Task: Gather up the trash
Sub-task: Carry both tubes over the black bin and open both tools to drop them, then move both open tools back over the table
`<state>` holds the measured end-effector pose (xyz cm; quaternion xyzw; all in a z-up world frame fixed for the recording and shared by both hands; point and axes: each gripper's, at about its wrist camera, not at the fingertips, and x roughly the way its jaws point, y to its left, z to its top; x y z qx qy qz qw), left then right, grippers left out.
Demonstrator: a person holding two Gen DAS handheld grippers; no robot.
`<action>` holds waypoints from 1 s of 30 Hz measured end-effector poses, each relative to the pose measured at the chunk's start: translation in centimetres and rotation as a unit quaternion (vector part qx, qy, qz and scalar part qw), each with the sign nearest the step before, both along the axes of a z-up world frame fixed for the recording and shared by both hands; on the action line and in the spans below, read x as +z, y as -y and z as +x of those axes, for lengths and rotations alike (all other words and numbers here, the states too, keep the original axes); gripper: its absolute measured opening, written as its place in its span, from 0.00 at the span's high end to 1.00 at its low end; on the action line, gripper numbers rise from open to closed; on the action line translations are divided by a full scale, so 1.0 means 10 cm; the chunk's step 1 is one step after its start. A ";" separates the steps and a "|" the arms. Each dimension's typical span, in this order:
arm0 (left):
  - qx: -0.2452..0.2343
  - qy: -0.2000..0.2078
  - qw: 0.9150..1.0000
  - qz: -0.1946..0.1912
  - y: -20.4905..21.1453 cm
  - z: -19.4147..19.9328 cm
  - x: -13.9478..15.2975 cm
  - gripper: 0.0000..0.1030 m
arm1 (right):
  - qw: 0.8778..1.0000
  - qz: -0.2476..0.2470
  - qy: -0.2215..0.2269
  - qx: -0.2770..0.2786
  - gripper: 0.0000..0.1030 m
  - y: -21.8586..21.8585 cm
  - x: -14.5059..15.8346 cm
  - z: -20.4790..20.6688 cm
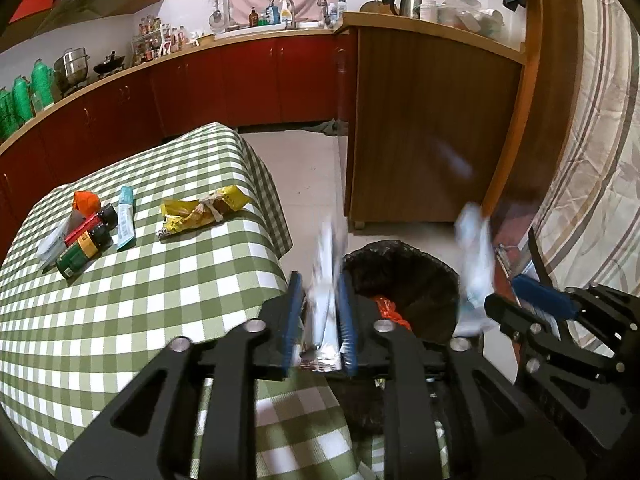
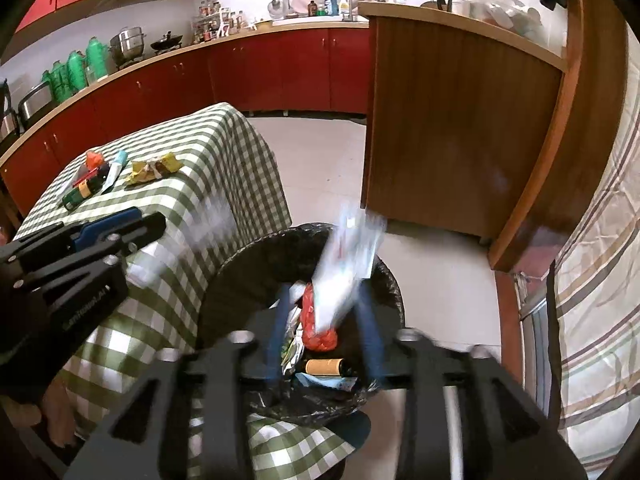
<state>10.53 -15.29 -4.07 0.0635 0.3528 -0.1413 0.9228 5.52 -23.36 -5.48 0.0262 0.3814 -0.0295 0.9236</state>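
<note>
Kitchen: red cabinets at the back, a checked table [image 1: 120, 312] in front, a black-lined bin [image 2: 240, 264] on the floor just beside its corner.
Left gripper [image 1: 323, 312]: blue pads closed on a silvery wrapper [image 1: 326, 280], held over the table edge, short of the bin mouth.
Right gripper [image 2: 324, 320]: above the bin, jaws parted wider than the pale packet [image 2: 344, 264] between them; the packet is blurred, so I cannot tell whether it is held or falling.
Bin contents: red bag [image 2: 316, 320], brown bottle [image 2: 326, 366], scraps.
Left on table: yellow wrapper [image 1: 200, 212], green bottle [image 1: 82, 250], pale tube [image 1: 125, 218], orange scrap [image 1: 86, 201].
Risk, packet: light and flat; it may drift, catch the rim and land on the floor.
Risk, wrapper: released where it is, it would likely drop on the cloth or floor; the hand needs to carry it right first.
Risk, crowding: both grippers near the one bin may knock together.
</note>
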 end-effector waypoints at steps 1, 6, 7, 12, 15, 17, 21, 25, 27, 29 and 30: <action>0.002 0.000 1.000 -0.005 -0.01 0.01 0.00 0.59 | 1.000 -0.002 0.002 -0.001 0.58 0.00 0.00 0.00; 0.005 0.011 1.000 -0.001 -0.01 -0.01 0.04 0.55 | 1.000 0.001 0.005 -0.006 0.54 0.03 0.03 -0.01; 0.007 0.012 1.000 -0.002 -0.03 -0.02 0.04 0.53 | 1.000 0.003 0.006 -0.006 0.54 0.04 0.04 -0.02; 0.020 0.015 1.000 -0.004 -0.17 -0.06 0.08 0.48 | 1.000 0.016 0.008 -0.007 0.48 0.02 0.07 -0.02; 0.032 0.014 0.999 -0.002 -0.32 -0.06 0.10 0.46 | 1.000 0.018 0.010 -0.001 0.46 -0.04 0.09 0.00; 0.042 0.014 0.999 -0.002 -0.44 -0.06 0.11 0.43 | 1.000 0.018 0.012 0.006 0.44 -0.11 0.11 0.02; 0.069 0.016 0.997 0.005 -0.71 -0.05 0.13 0.42 | 0.999 0.016 0.017 0.026 0.42 -0.29 0.16 0.10; 0.100 0.015 0.995 0.006 -1.01 -0.02 0.14 0.41 | 0.998 0.017 0.023 0.050 0.41 -0.50 0.21 0.21; 0.115 0.015 0.993 0.009 -1.14 -0.02 0.15 0.41 | 0.998 0.016 0.027 0.062 0.41 -0.62 0.24 0.28; 0.128 0.016 0.992 0.012 -1.28 -0.02 0.15 0.41 | 0.997 0.015 0.031 0.072 0.40 -0.72 0.27 0.34; 0.135 0.017 0.991 0.013 -1.35 -0.01 0.16 0.41 | 0.996 0.015 0.033 0.079 0.40 -0.77 0.28 0.37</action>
